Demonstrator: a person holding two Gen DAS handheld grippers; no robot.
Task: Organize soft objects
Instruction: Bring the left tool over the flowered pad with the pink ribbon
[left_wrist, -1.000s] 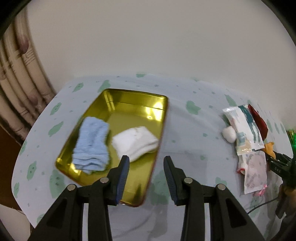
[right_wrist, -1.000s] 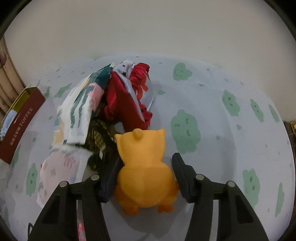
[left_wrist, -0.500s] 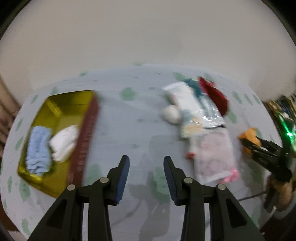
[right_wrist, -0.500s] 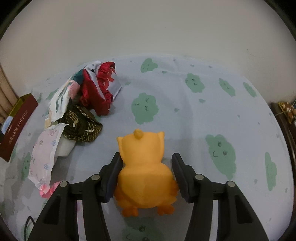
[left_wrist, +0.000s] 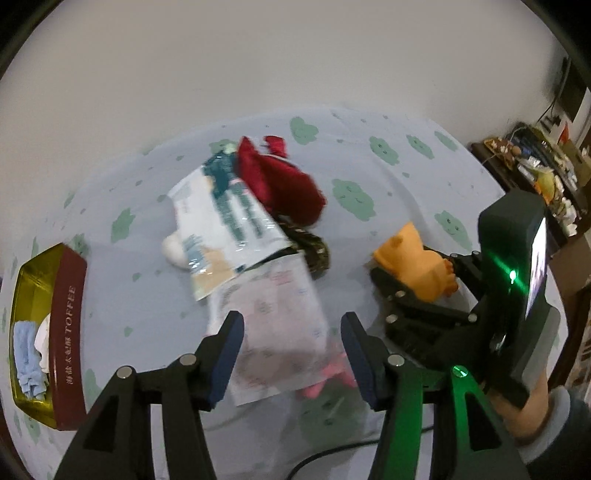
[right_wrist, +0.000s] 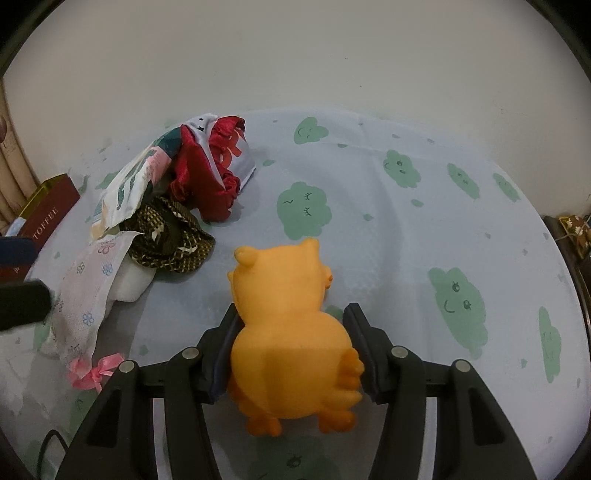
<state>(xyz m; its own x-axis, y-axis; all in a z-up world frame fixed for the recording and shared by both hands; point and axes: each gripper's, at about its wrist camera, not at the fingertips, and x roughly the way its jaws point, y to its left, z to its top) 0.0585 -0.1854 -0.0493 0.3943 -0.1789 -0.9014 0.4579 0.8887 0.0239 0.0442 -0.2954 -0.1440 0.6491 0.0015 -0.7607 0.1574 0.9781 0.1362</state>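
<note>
My left gripper (left_wrist: 291, 321) hangs over a white floral pouch (left_wrist: 273, 317) with a pink bow; its jaws are opening and touch nothing. The pouch sits in a pile with a teal-and-white packet (left_wrist: 221, 221), a red cloth (left_wrist: 280, 181), a dark checked cloth (left_wrist: 314, 247) and a white ball (left_wrist: 173, 251). My right gripper (right_wrist: 293, 310) is shut on an orange owl toy (right_wrist: 291, 332), held just above the sheet to the right of the pile (right_wrist: 170, 236). At far left a gold toffee tin (left_wrist: 68, 332) holds a folded blue towel (left_wrist: 26, 354) and a white one.
The cloud-print sheet (right_wrist: 424, 229) runs up to a plain wall. A cluttered shelf (left_wrist: 535, 166) stands off the right edge. A black cable (left_wrist: 332, 454) lies near the front. A hand (left_wrist: 524, 417) holds the right gripper.
The left gripper swung right, from over the tin to over the pile, and its jaws widened. The right gripper, still gripping the owl, drifted a little away from the pile.
</note>
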